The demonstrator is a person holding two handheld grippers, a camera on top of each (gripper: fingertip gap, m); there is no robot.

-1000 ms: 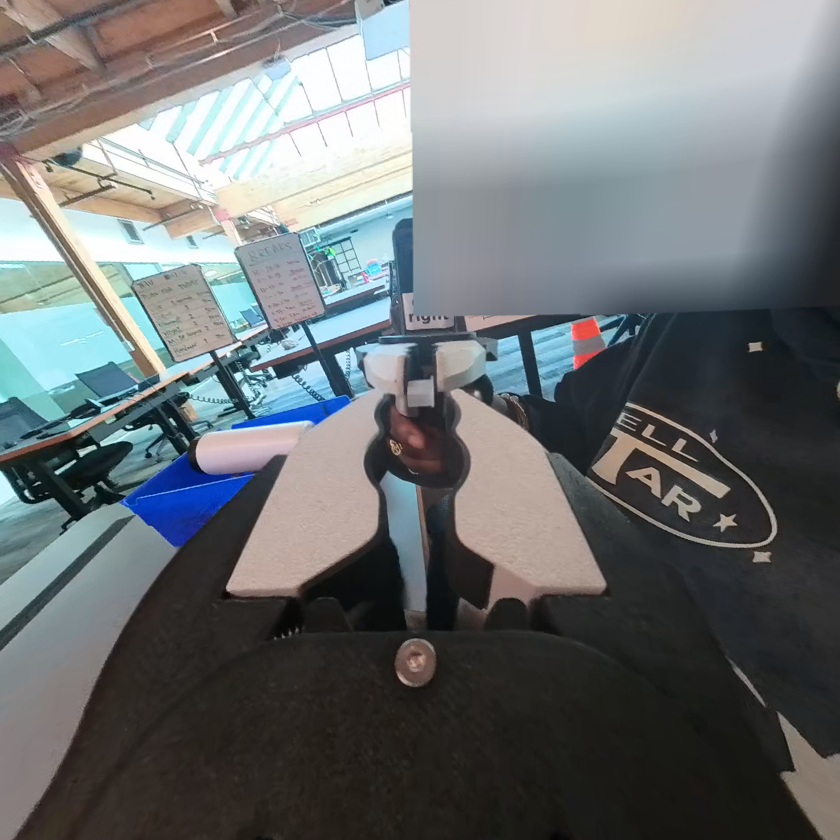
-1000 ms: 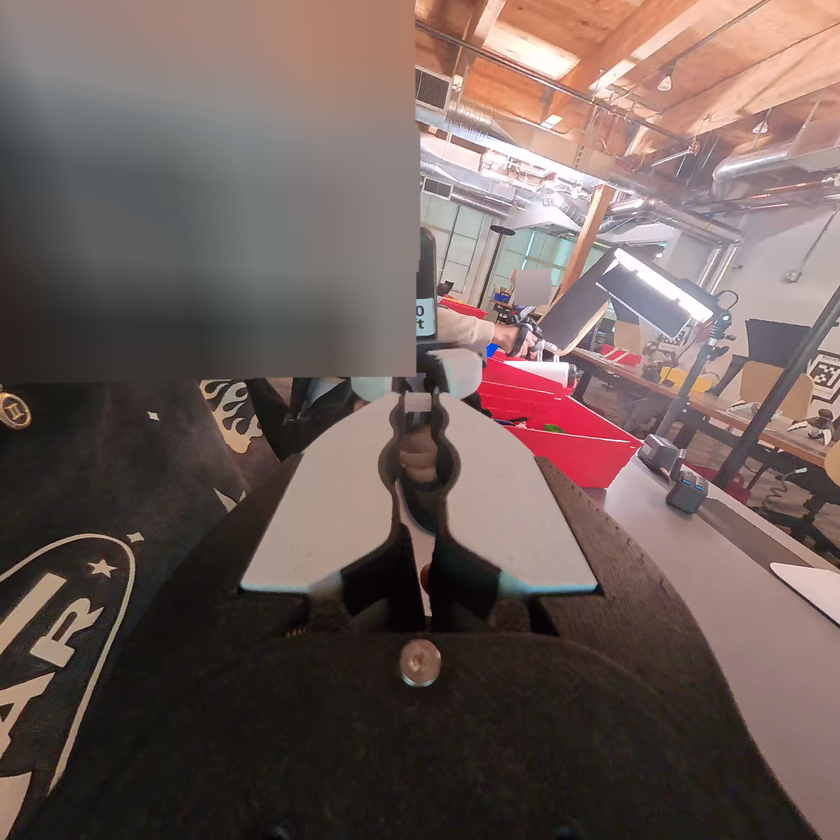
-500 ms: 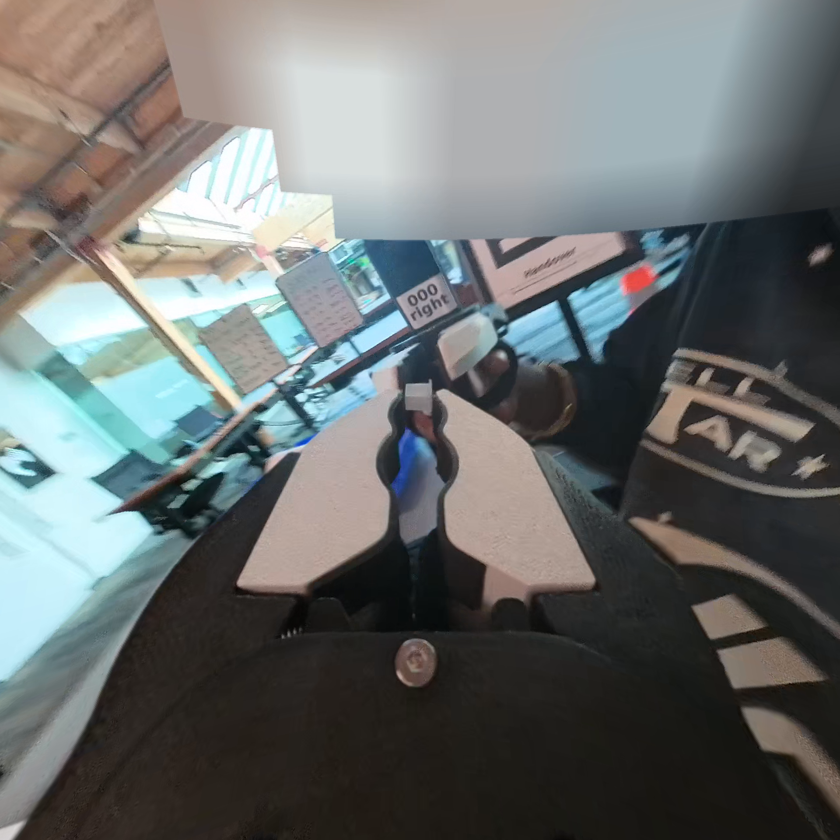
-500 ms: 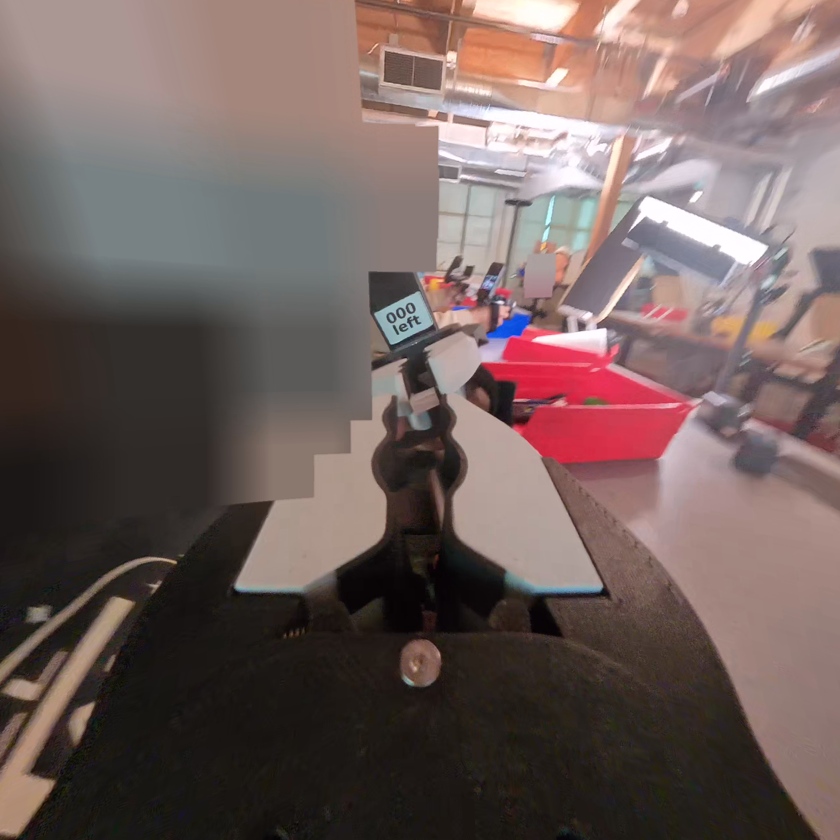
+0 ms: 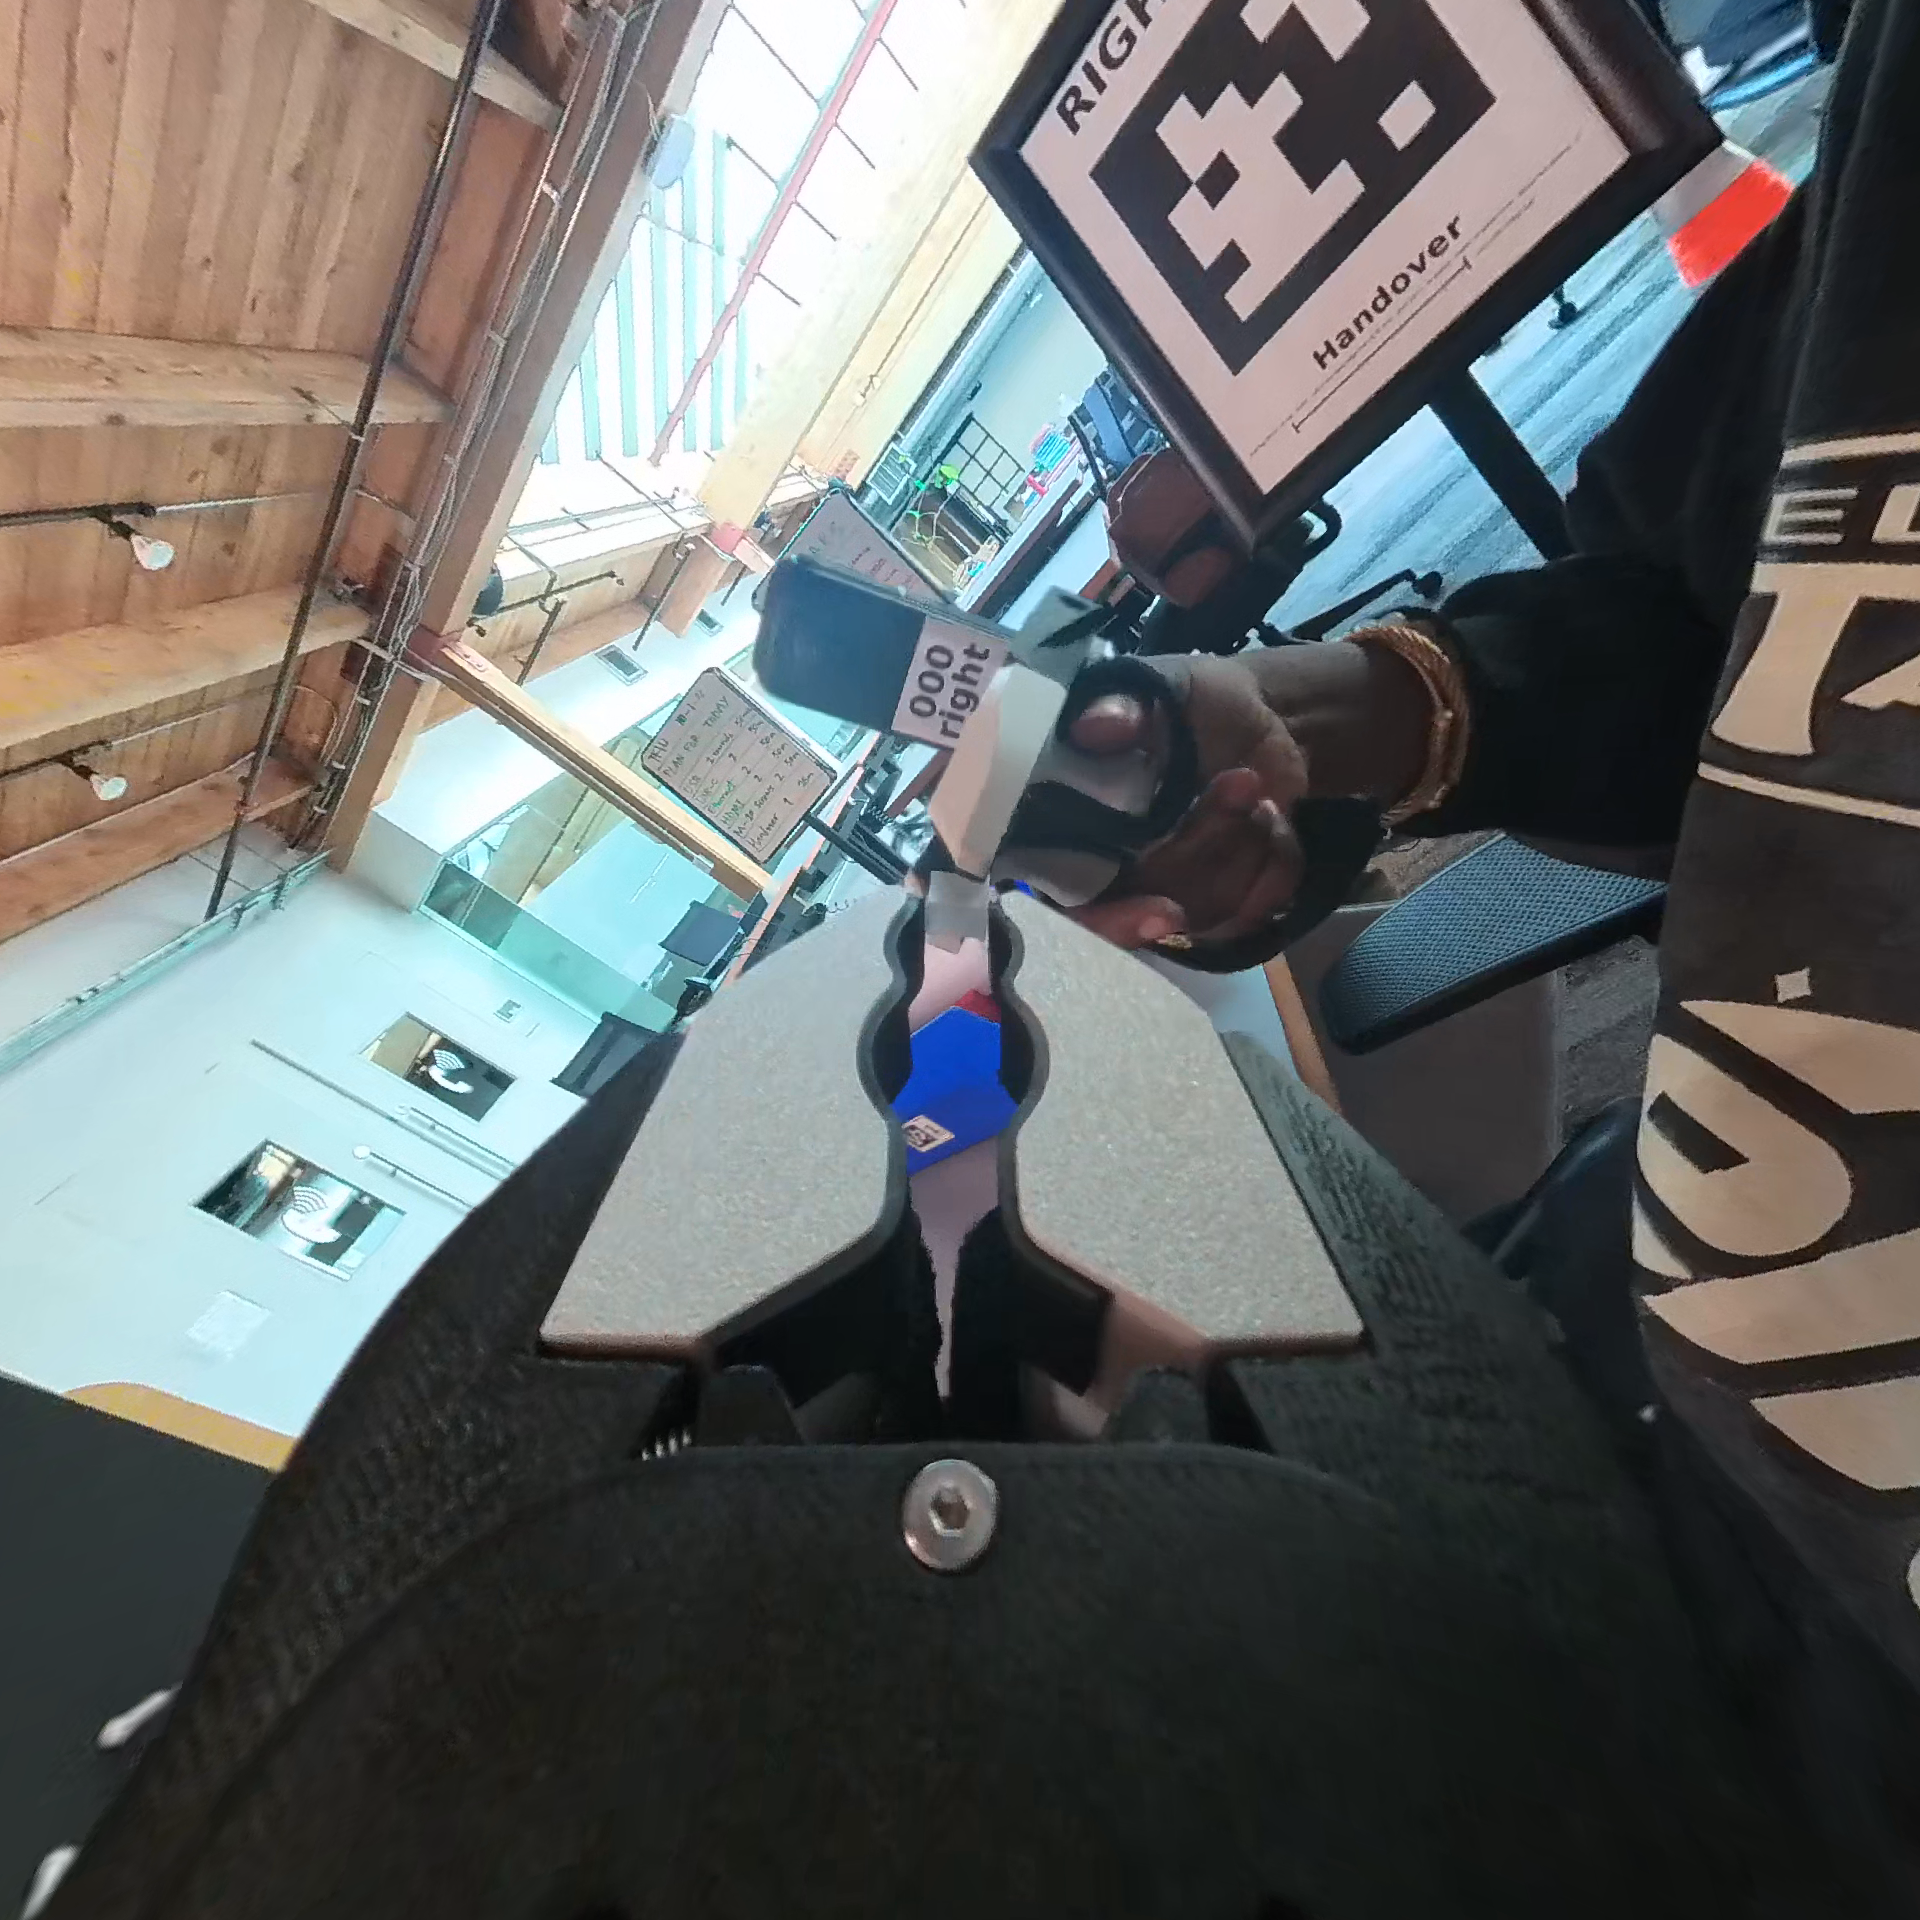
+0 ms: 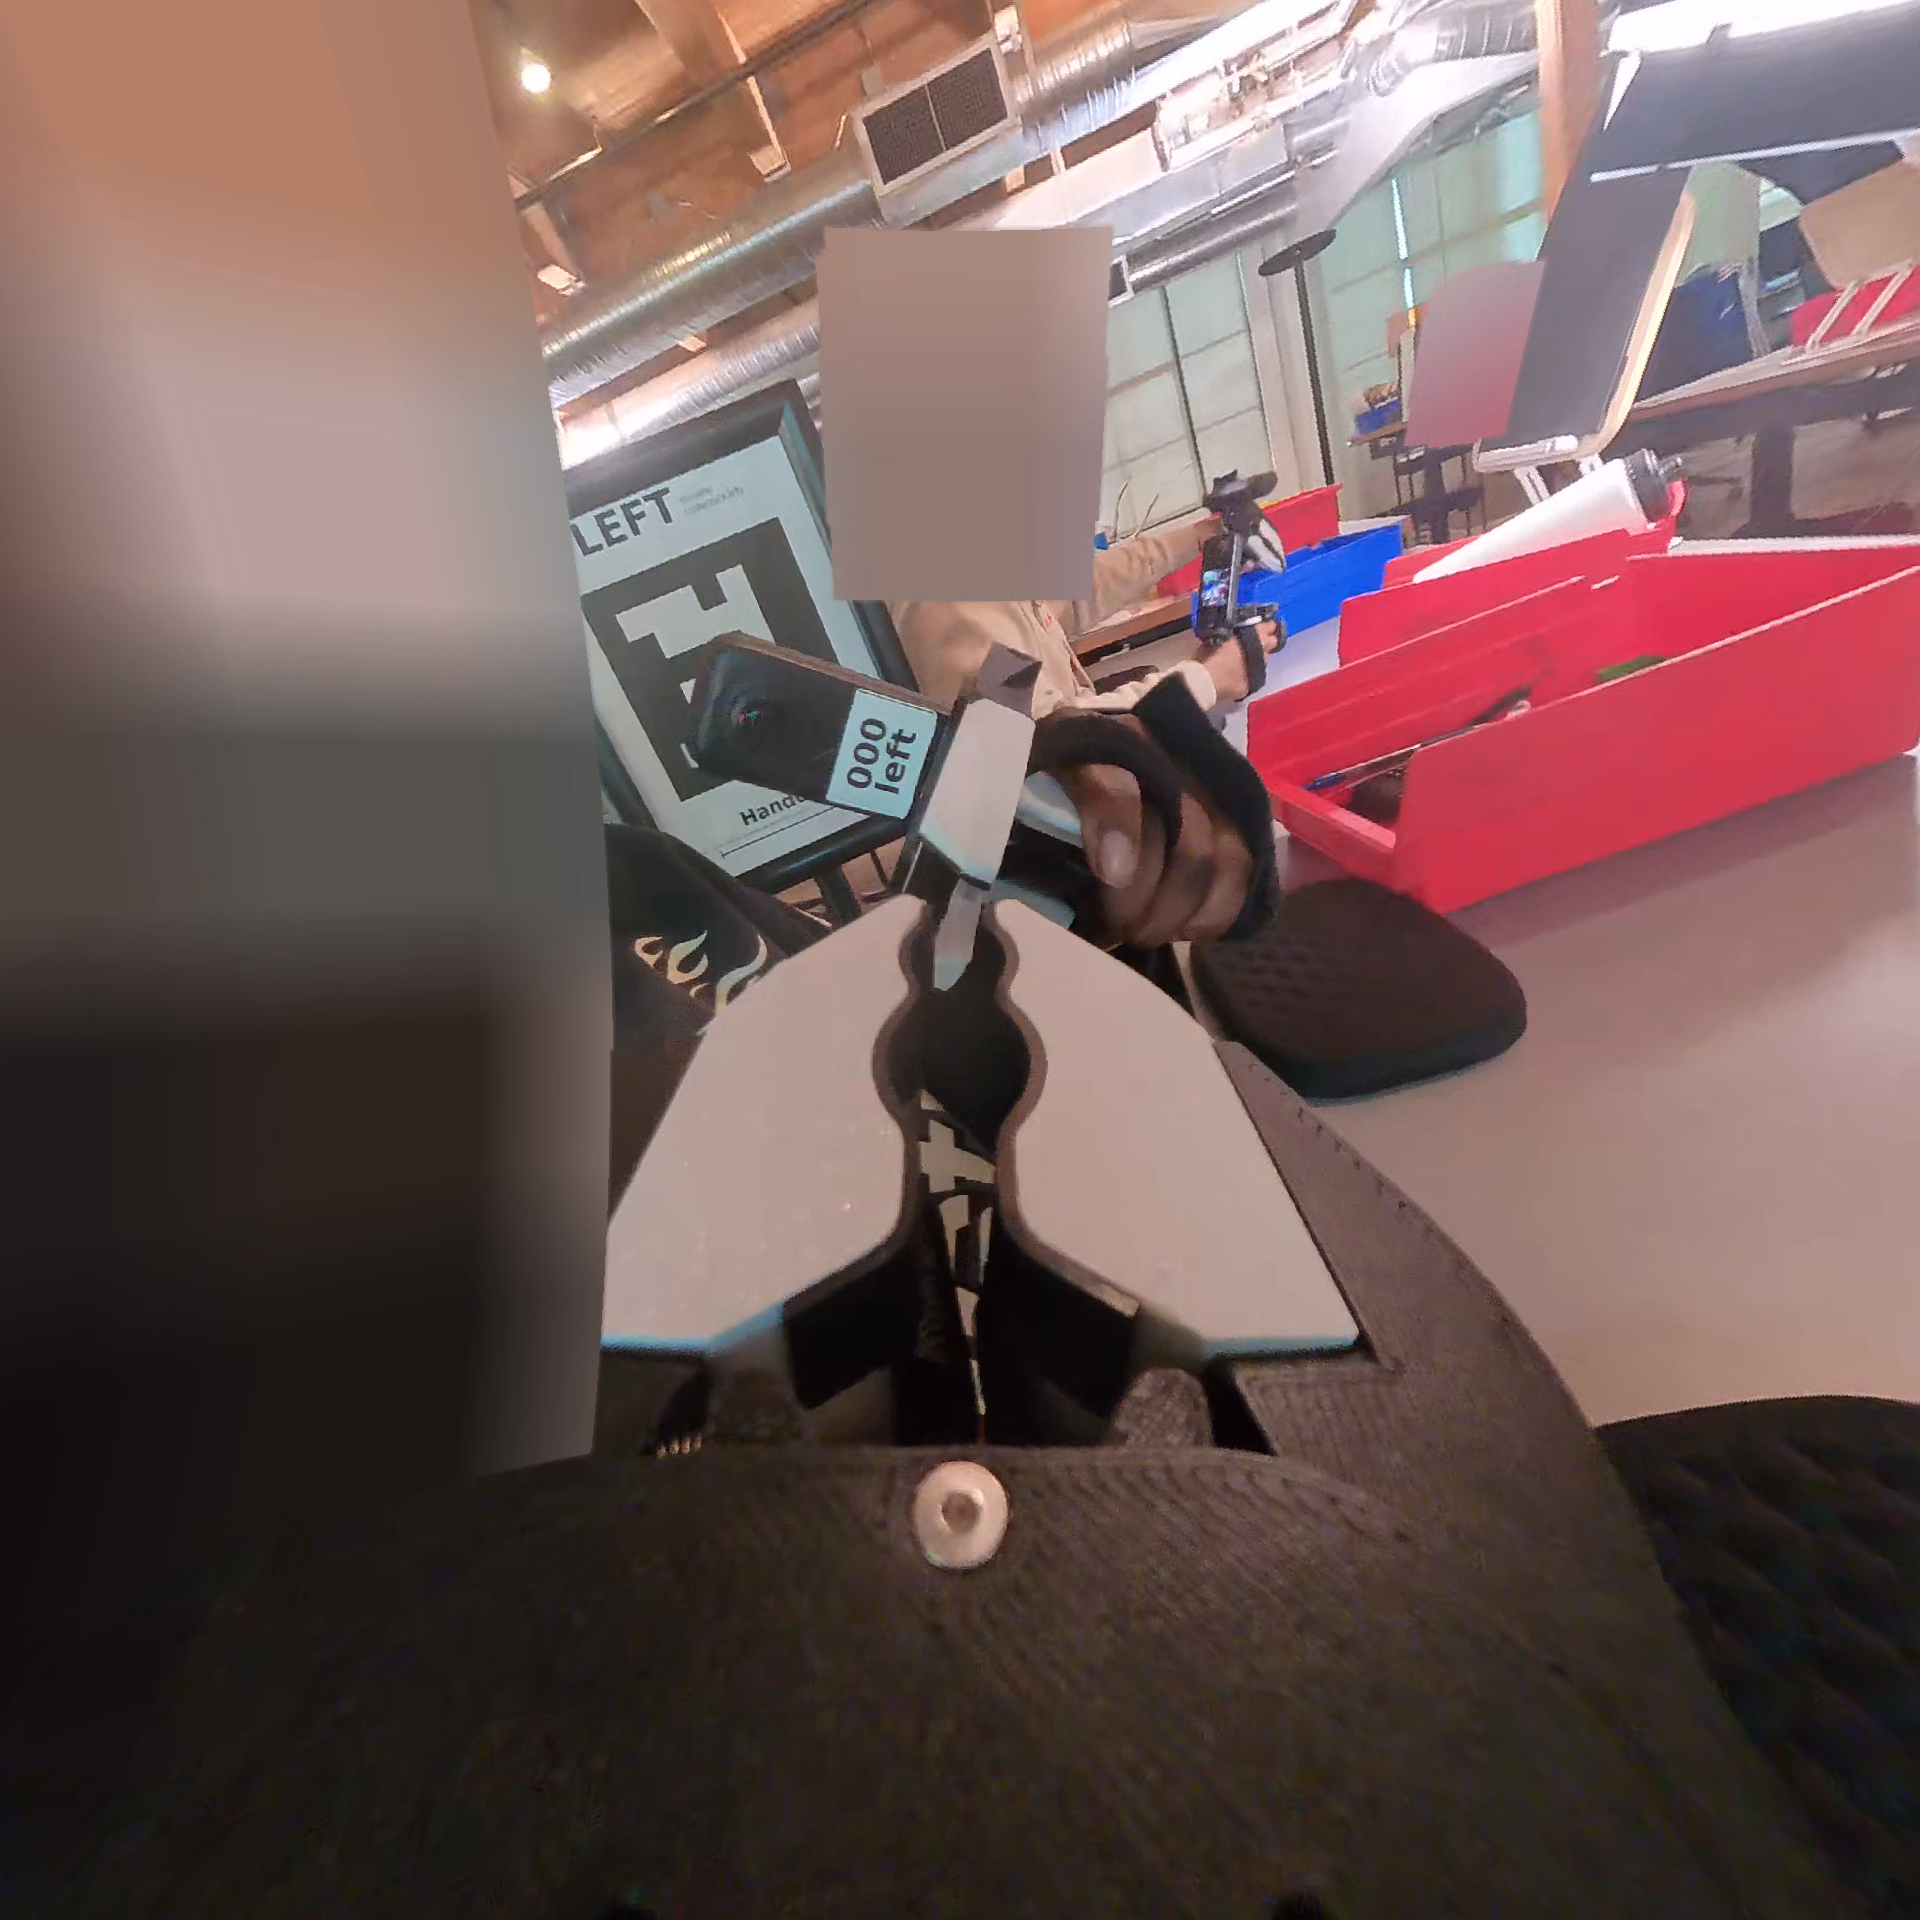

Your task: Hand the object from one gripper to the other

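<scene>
A small pale grey piece (image 5: 956, 912) sits pinched between the fingertips of my left gripper (image 5: 956, 920), which is shut on it. In the right wrist view the same piece (image 6: 958, 935) shows as a thin strip sticking out from the left gripper (image 6: 971, 883) into the tips of my right gripper (image 6: 956, 930). The right jaws stand narrowly apart around the strip, with a sliver of gap on each side. The right gripper (image 5: 951, 883) also shows in the left wrist view, held by a hand, tip to tip with the left one and tilted.
A framed black-and-white marker sign (image 5: 1330, 208) stands behind the right gripper, another (image 6: 717, 665) behind the left. Red bins (image 6: 1590, 748) and a black pad (image 6: 1361, 1008) lie on the grey table (image 6: 1662, 1195). A blue bin (image 5: 956, 1091) shows below. The person's dark shirt (image 5: 1787, 935) is close by.
Both grippers have tilted and swung. Half a second ago the right gripper was off to one side of the piece; now its tips are around the piece again. The left keeps hold.
</scene>
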